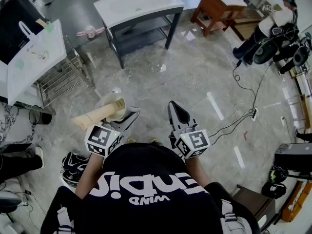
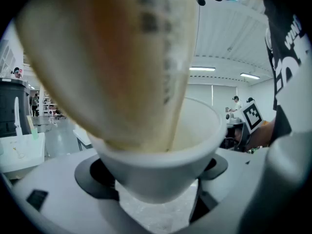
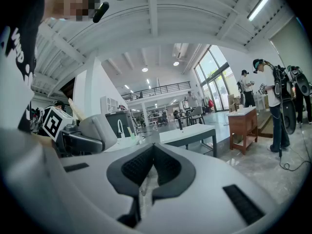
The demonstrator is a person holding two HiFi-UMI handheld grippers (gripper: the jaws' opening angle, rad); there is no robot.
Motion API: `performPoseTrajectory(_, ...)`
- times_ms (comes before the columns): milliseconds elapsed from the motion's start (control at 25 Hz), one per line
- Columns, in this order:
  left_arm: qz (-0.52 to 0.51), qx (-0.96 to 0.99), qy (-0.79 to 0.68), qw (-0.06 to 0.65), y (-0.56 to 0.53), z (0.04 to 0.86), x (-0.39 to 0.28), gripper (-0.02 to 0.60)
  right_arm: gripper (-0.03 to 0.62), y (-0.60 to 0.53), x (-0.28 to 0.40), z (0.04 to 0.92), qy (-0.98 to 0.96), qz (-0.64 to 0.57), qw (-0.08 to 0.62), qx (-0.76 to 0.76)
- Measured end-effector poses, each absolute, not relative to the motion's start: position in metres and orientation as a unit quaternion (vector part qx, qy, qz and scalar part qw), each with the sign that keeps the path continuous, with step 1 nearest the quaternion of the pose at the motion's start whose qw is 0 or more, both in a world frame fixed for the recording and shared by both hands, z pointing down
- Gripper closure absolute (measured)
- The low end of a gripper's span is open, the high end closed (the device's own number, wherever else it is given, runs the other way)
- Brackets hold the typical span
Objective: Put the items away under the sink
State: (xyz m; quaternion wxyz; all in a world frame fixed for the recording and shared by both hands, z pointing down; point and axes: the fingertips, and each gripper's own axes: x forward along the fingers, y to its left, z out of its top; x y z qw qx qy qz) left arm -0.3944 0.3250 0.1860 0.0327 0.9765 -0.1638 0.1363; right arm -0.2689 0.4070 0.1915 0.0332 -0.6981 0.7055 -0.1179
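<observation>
My left gripper (image 1: pixel 122 115) is shut on a white cup-shaped holder (image 1: pixel 113 106) with a beige tube (image 1: pixel 95 116) lying in it and sticking out to the left. In the left gripper view the white holder (image 2: pixel 156 165) sits between the jaws and the beige tube (image 2: pixel 117 57) fills the upper frame. My right gripper (image 1: pixel 176 112) is shut with nothing in it; its dark pads meet at the tips (image 3: pixel 152 152). The sink (image 1: pixel 139 4) is a white top on a dark grey frame with a lower shelf, standing well ahead across the floor. The sink (image 3: pixel 187 133) also shows in the right gripper view.
A wire rack (image 1: pixel 61 79) with a white bag (image 1: pixel 34 52) stands at the left. A wooden table (image 1: pixel 217 6) is right of the sink. Cables (image 1: pixel 243 113) run over the marble floor at the right, near a person with gear (image 1: pixel 273 28). Black shoes (image 1: pixel 73 165) lie at the lower left.
</observation>
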Motion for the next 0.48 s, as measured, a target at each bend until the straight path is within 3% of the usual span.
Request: performPoseTrajectory(480, 0.133, 0.978, -0.155, 0.033, 0.314, 0.187, -0.401, 0.107, 0.576, 0.398, -0.289, 0.189, 0.704, -0.113, 0.031, -0.7)
